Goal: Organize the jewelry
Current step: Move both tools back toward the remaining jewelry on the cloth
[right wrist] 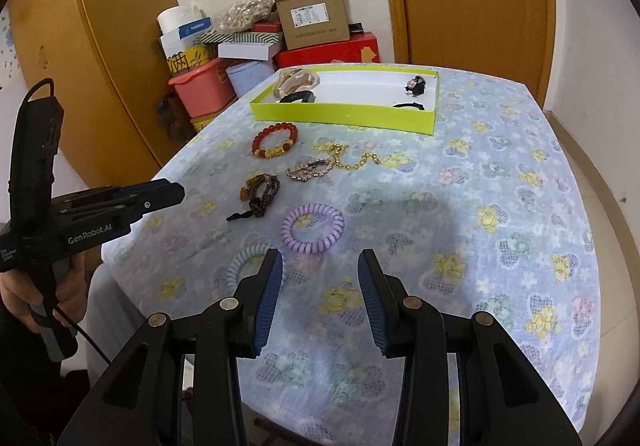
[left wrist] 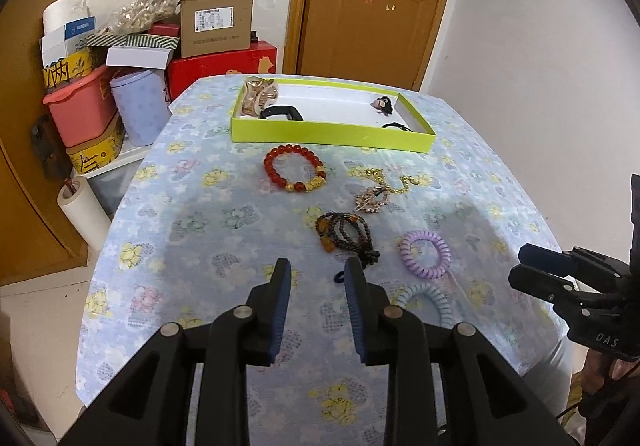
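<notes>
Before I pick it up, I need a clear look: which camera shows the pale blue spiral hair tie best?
The left wrist view: the pale blue spiral hair tie shows most of its loop beside the left gripper. In the right wrist view the right gripper covers part of it.

Even, fairly bright indoor light, no glare. Soft grey shadows fall on the table [left wrist: 192, 230] cloth, mid-surface and near its front edge. Strong fisheye bending with black vignette corners in both views. Centre sharp; edges slightly soft.
</notes>
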